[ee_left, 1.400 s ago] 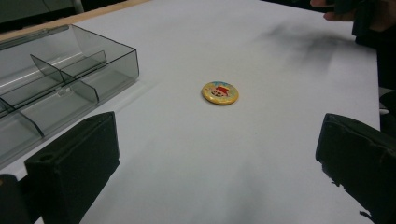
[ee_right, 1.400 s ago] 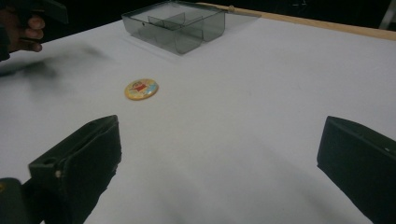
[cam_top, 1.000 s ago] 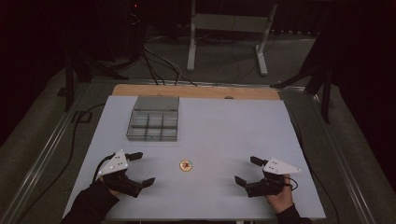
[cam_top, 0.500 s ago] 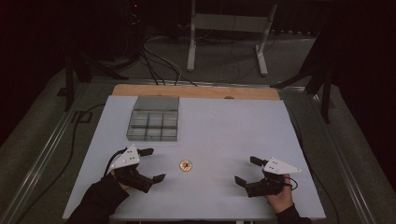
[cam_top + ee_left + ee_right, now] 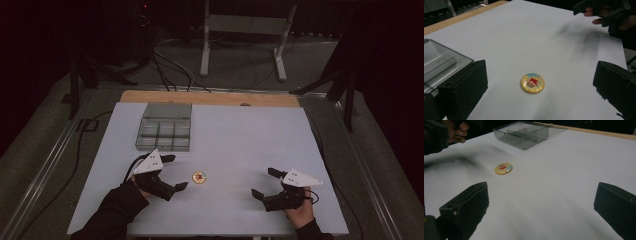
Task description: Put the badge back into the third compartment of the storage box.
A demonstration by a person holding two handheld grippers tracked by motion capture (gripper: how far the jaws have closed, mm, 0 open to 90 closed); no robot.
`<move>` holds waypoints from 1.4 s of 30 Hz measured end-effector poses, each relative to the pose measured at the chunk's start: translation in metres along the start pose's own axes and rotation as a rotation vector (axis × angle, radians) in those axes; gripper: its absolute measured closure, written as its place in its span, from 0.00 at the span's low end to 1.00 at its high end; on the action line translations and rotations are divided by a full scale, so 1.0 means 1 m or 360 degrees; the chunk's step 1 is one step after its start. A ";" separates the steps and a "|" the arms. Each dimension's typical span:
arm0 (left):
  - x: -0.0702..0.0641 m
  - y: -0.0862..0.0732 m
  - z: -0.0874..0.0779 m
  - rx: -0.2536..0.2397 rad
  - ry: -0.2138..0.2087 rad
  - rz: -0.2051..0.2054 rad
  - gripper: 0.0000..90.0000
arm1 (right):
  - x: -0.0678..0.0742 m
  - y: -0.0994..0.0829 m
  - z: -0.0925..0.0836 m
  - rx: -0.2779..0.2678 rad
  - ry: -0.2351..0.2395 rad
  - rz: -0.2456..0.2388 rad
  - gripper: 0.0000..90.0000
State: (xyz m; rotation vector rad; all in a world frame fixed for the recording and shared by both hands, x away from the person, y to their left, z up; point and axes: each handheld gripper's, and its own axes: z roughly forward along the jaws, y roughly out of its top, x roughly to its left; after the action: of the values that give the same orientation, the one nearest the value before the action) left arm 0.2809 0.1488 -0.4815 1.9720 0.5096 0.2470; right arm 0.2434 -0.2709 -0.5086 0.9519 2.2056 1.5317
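White table [image 5: 240, 135], round badge [image 5: 199, 177] flat (face up), left gripper [image 5: 175, 172] gaping beside

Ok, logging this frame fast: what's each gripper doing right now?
Left gripper: open, holding nothing, jaws either side of the badge.
Right gripper: open, holding nothing.

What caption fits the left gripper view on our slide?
Open left gripper fingers frame a yellow badge on the white table.
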 end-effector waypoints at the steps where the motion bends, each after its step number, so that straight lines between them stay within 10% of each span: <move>1: 0.000 0.001 0.002 0.0004 -0.0005 0.0005 0.00 | 0.000 0.000 0.000 0.0002 0.0001 -0.0002 0.00; 23: 0.001 0.005 0.048 0.0100 -0.0019 0.0000 0.00 | 0.000 -0.001 0.001 0.0021 0.0019 -0.0004 0.00; 42: 0.000 -0.008 0.071 0.0340 -0.0041 -0.0008 0.00 | 0.000 -0.001 0.002 0.0039 0.0036 0.0000 0.00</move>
State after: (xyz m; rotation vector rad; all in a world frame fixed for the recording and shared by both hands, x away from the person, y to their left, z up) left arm 0.3066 0.0942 -0.5201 2.1780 0.5423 0.1694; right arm 0.2441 -0.2699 -0.5102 0.9467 2.2450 1.5262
